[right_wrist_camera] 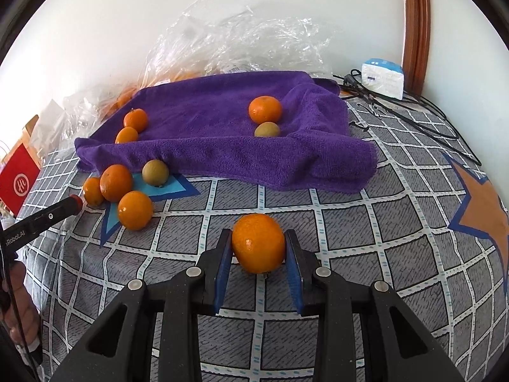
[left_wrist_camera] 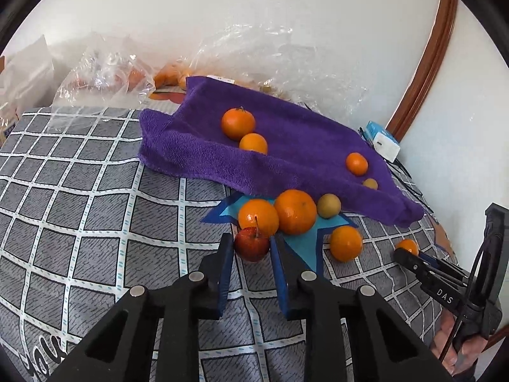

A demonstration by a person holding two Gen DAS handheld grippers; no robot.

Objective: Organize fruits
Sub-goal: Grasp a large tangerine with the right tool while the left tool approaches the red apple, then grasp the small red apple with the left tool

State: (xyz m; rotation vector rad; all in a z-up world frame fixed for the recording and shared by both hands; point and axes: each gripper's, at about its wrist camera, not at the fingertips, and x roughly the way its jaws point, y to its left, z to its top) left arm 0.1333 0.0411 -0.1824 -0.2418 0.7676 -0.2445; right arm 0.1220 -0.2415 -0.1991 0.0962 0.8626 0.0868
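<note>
My left gripper (left_wrist_camera: 251,238) is shut on a small red apple (left_wrist_camera: 252,245) on the checked bedspread (left_wrist_camera: 95,191), just in front of two oranges (left_wrist_camera: 294,211) and a brownish-green fruit (left_wrist_camera: 329,205). My right gripper (right_wrist_camera: 258,234) is shut on an orange (right_wrist_camera: 258,242) that rests on the bedspread (right_wrist_camera: 318,222). Behind them lies a purple towel (right_wrist_camera: 222,121) holding three oranges (right_wrist_camera: 265,109) and a brownish-green fruit (right_wrist_camera: 267,129). A loose cluster of oranges (right_wrist_camera: 135,210) sits at the towel's front left corner, where the left gripper (right_wrist_camera: 74,202) reaches in.
Crumpled clear plastic bags (right_wrist_camera: 238,41) with more fruit lie against the wall behind the towel. A white and blue box (right_wrist_camera: 383,78) and black cables (right_wrist_camera: 413,111) sit at the back right by a wooden frame (right_wrist_camera: 413,25). A red box (right_wrist_camera: 19,180) stands at the left.
</note>
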